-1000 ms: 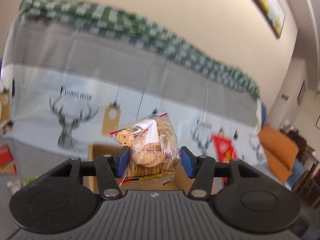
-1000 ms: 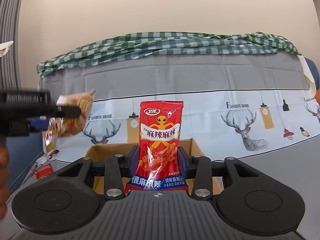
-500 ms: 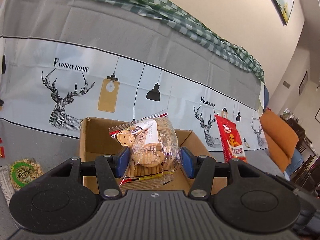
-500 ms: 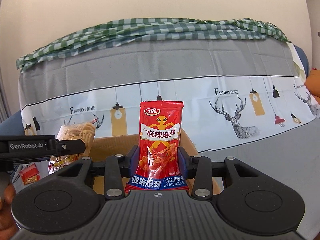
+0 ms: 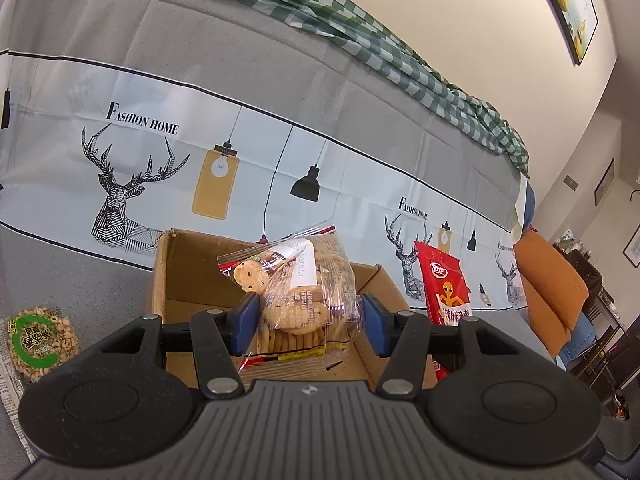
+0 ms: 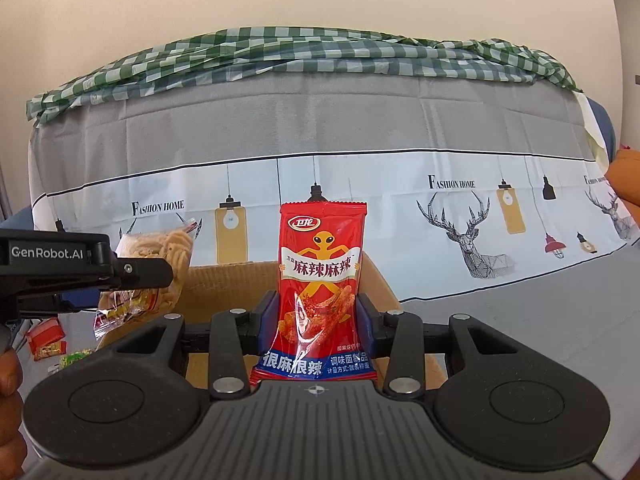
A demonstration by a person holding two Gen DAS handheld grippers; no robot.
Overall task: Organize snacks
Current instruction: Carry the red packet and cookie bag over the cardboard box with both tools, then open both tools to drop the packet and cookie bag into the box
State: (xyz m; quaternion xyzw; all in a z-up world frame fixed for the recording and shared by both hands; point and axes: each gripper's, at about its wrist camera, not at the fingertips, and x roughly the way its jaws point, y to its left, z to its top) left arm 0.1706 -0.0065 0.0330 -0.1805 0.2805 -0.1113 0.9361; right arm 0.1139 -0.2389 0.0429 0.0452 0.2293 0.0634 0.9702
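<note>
Your left gripper [image 5: 306, 314] was clamped on the clear cookie bag [image 5: 298, 300], held above the open cardboard box [image 5: 188, 276] — the bag hid much of the box's inside. Your right gripper [image 6: 316, 316] pinched the red spicy-strip packet [image 6: 322, 280] upright just beside it, over the same box. A peanut pack [image 5: 36, 338] lay left of the box on the deer-print cloth [image 5: 160, 152].

Cookie bags: you have one [image 5: 298, 300].
Red spicy-strip packets: you have one [image 6: 322, 292].
Cardboard boxes: one [image 5: 188, 276].
Peanut packs: one [image 5: 38, 340].
Small loose packets on the left: at least three [image 6: 46, 338], too small to name.
</note>
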